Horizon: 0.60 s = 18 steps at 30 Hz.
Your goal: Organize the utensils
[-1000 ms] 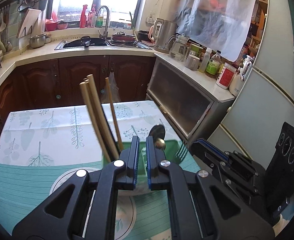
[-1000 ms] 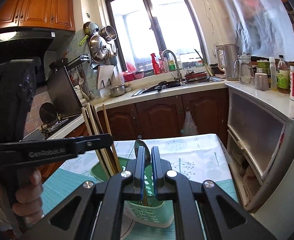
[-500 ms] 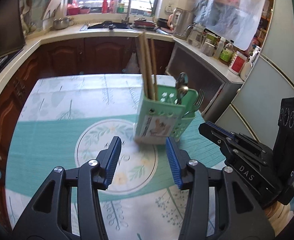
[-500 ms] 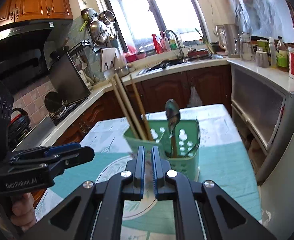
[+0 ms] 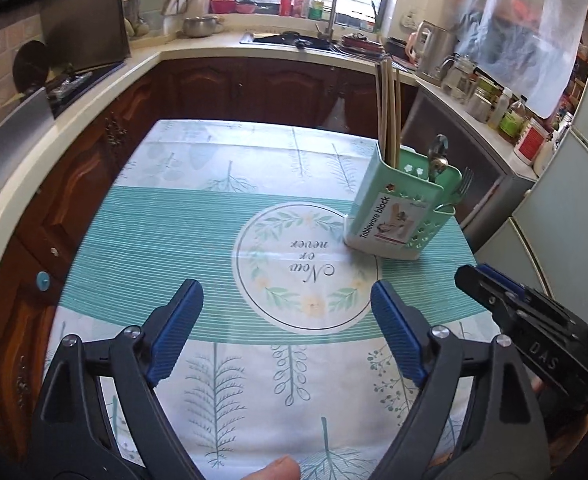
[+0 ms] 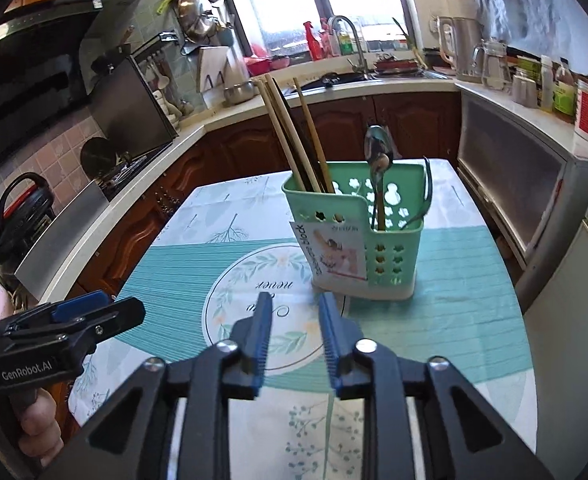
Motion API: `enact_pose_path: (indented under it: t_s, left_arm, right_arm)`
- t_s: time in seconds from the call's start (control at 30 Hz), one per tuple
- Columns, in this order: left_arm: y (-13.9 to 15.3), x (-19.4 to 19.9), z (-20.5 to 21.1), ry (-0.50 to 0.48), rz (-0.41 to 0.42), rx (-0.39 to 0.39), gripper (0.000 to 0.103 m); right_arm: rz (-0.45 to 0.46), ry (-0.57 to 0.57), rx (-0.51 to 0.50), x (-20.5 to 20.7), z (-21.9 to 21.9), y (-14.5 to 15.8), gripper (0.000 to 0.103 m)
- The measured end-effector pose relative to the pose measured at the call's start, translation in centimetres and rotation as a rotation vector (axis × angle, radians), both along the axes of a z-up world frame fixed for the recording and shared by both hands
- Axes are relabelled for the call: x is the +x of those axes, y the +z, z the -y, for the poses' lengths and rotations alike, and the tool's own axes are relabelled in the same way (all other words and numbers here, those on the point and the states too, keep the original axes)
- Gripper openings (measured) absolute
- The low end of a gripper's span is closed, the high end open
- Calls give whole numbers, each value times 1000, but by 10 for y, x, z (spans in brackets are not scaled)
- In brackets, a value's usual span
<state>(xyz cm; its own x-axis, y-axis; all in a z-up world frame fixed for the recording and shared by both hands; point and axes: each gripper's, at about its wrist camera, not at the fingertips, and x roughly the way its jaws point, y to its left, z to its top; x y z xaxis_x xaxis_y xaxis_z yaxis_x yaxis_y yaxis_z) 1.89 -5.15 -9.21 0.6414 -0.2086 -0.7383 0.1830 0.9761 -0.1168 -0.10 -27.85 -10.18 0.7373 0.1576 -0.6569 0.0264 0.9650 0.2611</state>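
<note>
The green holder point(image 6: 354, 240) stands on the table point(image 5: 142, 240), out in front of both tools. It is a little to the right of the left gripper point(image 5: 284, 330) and just ahead of the right gripper point(image 6: 294, 336). Neither tool touches it.

The left gripper is wide open and holds nothing. The right gripper is open only a small way, and it holds nothing too.

Inside the holder, the long chopsticks point(image 6: 294, 132) stand in the side farther from the right gripper's right finger, and they lean over. A spoon point(image 6: 377, 160) stands in the other part, and a fork point(image 5: 463, 182) pokes out at the far side. I see no loose things left on the cloth, so the job looks close to done.

Here is what could go wrong. The holder is tall and light, I think, and the chopsticks stick up high above it. If a tool bumps those tall sticks, the whole holder could tip over and spill. The holder also sits near the table's right edge, so a push from the left could slide it off. The two grippers are near each other on the near side, so they could knock together if they both go forward at once.
</note>
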Motion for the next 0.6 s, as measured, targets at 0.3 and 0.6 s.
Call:
enact_pose_path:
  t_s: [0.3,0.6]
  left_arm:
    - [28,-17,10,85,29,160,92]
    - [25,-26,-10,104,2,156,92]
  right_arm:
    - [-22,-33,1,-22,-21,26,63]
    - [14,-48,-65,-38,-48,37,68]
